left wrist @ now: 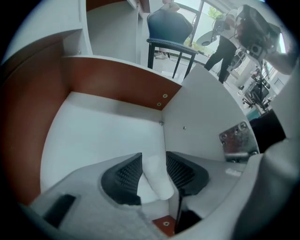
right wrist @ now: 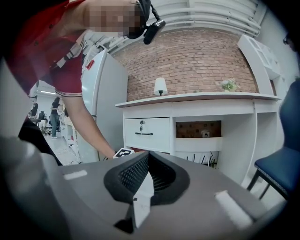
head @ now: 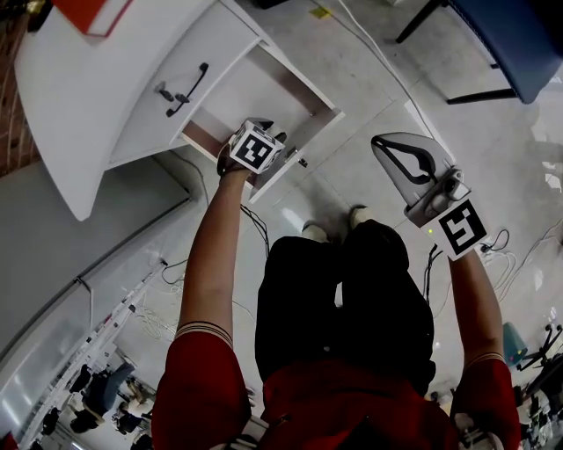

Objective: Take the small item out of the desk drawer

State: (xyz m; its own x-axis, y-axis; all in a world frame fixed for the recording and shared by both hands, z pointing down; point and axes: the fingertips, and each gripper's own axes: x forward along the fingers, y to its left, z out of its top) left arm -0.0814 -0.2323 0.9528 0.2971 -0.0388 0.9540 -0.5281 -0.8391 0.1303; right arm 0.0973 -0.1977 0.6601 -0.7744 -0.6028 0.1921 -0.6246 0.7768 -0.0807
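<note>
The open white desk drawer (head: pixel 257 86) shows its pale floor (left wrist: pixel 103 131) and brown inner walls. My left gripper (head: pixel 260 141) reaches down into its front right corner. A small white item (left wrist: pixel 157 182) stands tilted between its black ribbed pads (left wrist: pixel 126 176), close to both; I see no squeeze on it. The left gripper (left wrist: pixel 153 165) is open. My right gripper (head: pixel 383 146) hangs in the air over the floor to the right of the drawer, away from it. In its own view the right gripper (right wrist: pixel 147 161) is shut, pads together, holding nothing.
Beside the open drawer is a closed drawer with a black handle (head: pixel 186 88). A red object (head: pixel 88 13) lies on the desk top (head: pixel 79 105). A blue chair (head: pixel 519 35) stands to the right. Cables (head: pixel 257 227) run over the floor by the person's feet.
</note>
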